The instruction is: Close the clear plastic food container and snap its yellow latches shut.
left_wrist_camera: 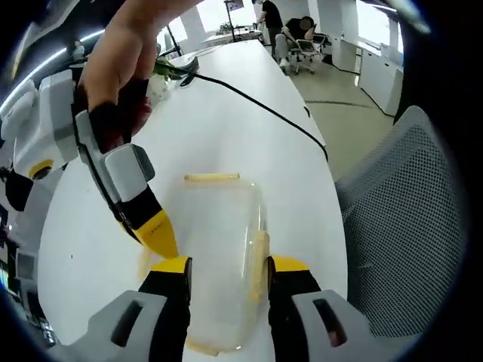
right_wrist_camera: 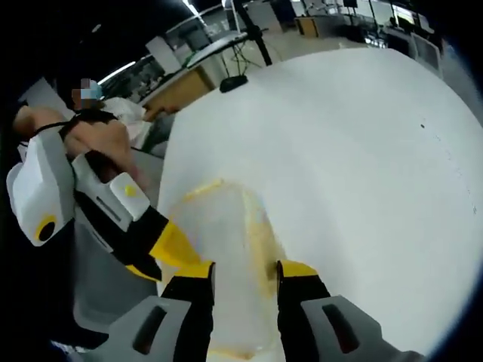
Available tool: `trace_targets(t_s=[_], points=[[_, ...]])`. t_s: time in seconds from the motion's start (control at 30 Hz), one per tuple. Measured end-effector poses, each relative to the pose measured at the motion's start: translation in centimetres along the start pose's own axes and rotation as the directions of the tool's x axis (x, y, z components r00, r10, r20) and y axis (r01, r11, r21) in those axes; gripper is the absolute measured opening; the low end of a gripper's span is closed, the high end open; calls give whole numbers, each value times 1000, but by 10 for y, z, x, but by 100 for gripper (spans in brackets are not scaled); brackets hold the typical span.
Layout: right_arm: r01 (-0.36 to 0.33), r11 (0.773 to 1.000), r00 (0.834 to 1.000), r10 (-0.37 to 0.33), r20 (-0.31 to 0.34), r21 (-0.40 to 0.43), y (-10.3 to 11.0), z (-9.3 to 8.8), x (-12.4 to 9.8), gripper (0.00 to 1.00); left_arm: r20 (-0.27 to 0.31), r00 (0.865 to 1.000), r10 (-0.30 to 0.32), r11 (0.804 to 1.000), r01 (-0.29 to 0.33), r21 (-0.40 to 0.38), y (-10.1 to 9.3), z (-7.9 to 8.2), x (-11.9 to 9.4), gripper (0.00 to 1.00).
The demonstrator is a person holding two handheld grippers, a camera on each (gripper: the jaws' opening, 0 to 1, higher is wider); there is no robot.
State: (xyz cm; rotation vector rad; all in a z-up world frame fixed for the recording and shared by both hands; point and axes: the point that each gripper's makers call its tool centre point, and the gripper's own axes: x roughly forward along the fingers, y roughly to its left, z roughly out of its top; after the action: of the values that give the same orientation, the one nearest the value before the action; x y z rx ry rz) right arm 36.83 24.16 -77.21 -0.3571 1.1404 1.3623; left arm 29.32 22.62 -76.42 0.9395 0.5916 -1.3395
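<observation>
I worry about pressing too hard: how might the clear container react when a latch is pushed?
The clear container looks empty and thin-walled, so probably light and apt to slide on the smooth white table. Its walls may flex; bracing seems wise.

The left gripper view looks steeply down, close over the clear plastic food container with yellow latches [left_wrist_camera: 219, 256], along the long white table [left_wrist_camera: 249, 113] towards 12 o'clock. The right gripper view looks down on that container [right_wrist_camera: 226, 241] from the opposite side; both share it.

White table [left_wrist_camera: 249, 121], grey mesh chair [left_wrist_camera: 400, 219], bright office windows [left_wrist_camera: 373, 19], black cable [left_wrist_camera: 256, 102]
</observation>
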Motion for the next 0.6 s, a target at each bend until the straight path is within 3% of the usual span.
trace_targets(t_s=[0.3,0.6], points=[[-21,1000,995,22,-101,7,0,0,1,25,-6,1000,-15,1000,15,-27,1,0,0,37],[-39,999,990,42,-138,25,1,-3,2,23,-4,1000,-24,999,24,-39,1,1,1,35]])
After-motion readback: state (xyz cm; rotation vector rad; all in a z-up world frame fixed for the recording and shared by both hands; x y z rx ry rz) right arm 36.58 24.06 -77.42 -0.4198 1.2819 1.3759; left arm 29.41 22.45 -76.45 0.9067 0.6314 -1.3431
